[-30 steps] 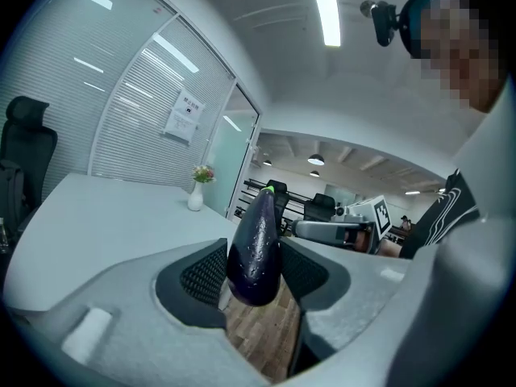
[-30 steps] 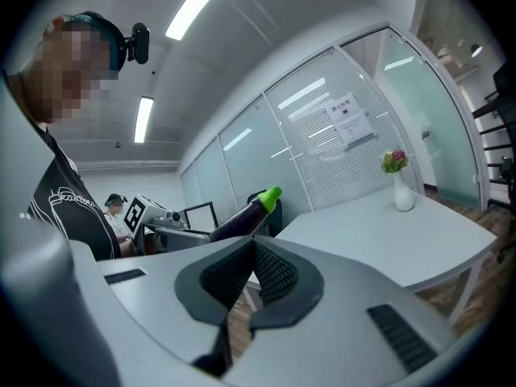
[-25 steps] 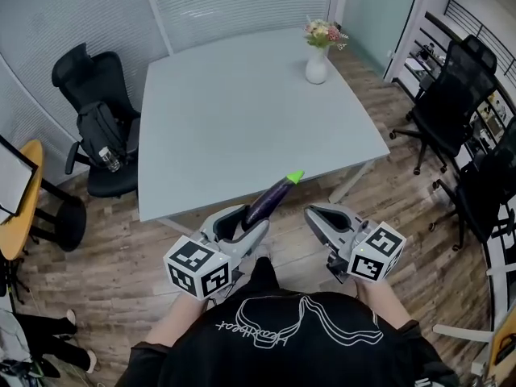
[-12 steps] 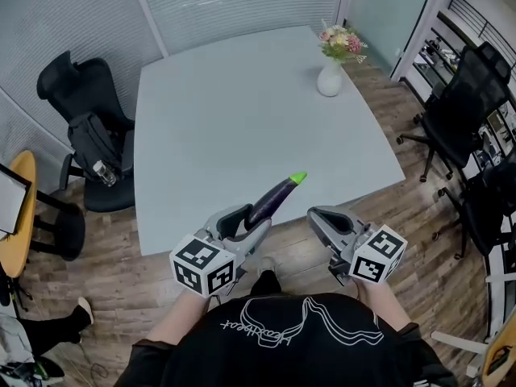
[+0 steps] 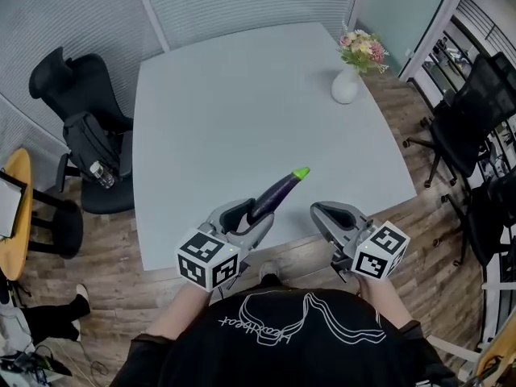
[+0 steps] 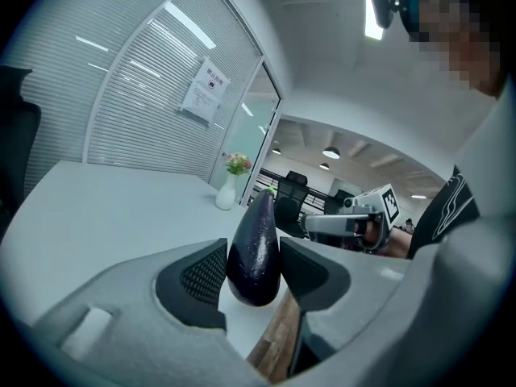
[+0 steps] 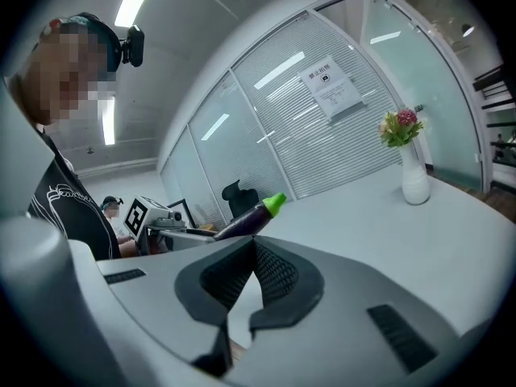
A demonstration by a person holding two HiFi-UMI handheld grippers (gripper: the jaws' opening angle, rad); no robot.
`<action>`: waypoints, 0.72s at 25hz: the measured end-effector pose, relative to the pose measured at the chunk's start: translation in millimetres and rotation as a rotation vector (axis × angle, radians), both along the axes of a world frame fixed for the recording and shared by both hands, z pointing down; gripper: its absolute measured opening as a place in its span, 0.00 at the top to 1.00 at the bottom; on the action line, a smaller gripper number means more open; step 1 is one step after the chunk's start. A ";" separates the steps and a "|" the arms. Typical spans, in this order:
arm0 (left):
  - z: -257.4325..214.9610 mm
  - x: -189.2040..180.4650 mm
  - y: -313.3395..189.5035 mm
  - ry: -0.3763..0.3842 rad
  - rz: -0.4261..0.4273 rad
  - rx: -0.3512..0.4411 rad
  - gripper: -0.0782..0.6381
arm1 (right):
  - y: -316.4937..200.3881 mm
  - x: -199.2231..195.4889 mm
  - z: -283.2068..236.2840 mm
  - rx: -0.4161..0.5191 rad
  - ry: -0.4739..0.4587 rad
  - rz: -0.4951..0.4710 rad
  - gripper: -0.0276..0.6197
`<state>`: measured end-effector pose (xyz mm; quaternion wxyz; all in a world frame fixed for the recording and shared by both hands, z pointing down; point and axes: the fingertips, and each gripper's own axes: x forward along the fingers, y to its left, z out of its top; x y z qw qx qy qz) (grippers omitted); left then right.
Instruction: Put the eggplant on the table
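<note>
A dark purple eggplant (image 5: 278, 193) with a green stem tip is clamped at its thick end in my left gripper (image 5: 244, 218), shut on it; it sticks out forward and up over the near edge of the pale grey table (image 5: 242, 95). In the left gripper view the eggplant (image 6: 254, 248) fills the gap between the two black pads. My right gripper (image 5: 326, 214) hovers to the right of it at the table's edge, its jaws together with nothing between them (image 7: 254, 252). The right gripper view shows the eggplant (image 7: 250, 216) to its left.
A white vase of flowers (image 5: 347, 83) stands at the table's far right corner. A black office chair with a backpack (image 5: 89, 135) is left of the table, more black chairs (image 5: 463, 127) right of it. A yellow round table (image 5: 12, 208) is at the far left.
Both grippers have come forward to the table's near edge, the eggplant still held in the left one and now reaching over the tabletop. Neither pair of jaws has changed.
</note>
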<state>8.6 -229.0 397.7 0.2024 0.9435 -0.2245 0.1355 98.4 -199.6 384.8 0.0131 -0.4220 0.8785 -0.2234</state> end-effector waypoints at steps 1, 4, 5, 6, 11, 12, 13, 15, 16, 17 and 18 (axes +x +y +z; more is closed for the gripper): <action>0.6 -1.4 -5.2 -0.004 -0.001 0.004 0.60 | -5.3 -1.3 -0.8 0.003 -0.001 0.001 0.95; -3.1 -6.5 -21.3 -0.009 -0.017 0.022 0.60 | -19.0 -6.4 -5.3 0.017 0.000 -0.007 0.95; -5.4 -8.0 -26.0 -0.010 -0.023 0.030 0.60 | -22.7 -8.3 -7.6 0.024 0.000 -0.015 0.94; -7.0 -9.4 -29.7 -0.013 -0.029 0.036 0.60 | -25.7 -9.9 -9.6 0.029 0.001 -0.022 0.95; -6.3 -13.7 -42.8 -0.026 -0.061 0.036 0.60 | -39.8 -12.5 -13.1 0.033 0.000 -0.051 0.95; -4.8 -13.7 -45.4 -0.028 -0.068 0.032 0.60 | -43.0 -12.2 -12.4 0.031 -0.001 -0.060 0.95; -3.0 -13.7 -48.2 -0.032 -0.078 0.028 0.60 | -46.3 -11.9 -11.4 0.028 -0.001 -0.069 0.94; 1.7 -14.0 -54.2 -0.040 -0.097 0.019 0.60 | -53.4 -10.9 -7.5 0.016 -0.002 -0.089 0.95; 4.5 -14.1 -57.9 -0.045 -0.108 0.015 0.60 | -58.0 -9.7 -4.6 0.009 -0.003 -0.097 0.95; 7.4 -14.1 -62.6 -0.051 -0.120 0.014 0.60 | -63.6 -8.1 -1.7 0.002 -0.004 -0.105 0.95; 10.4 -13.9 -68.1 -0.060 -0.132 0.014 0.60 | -70.2 -6.3 0.8 -0.004 -0.005 -0.113 0.95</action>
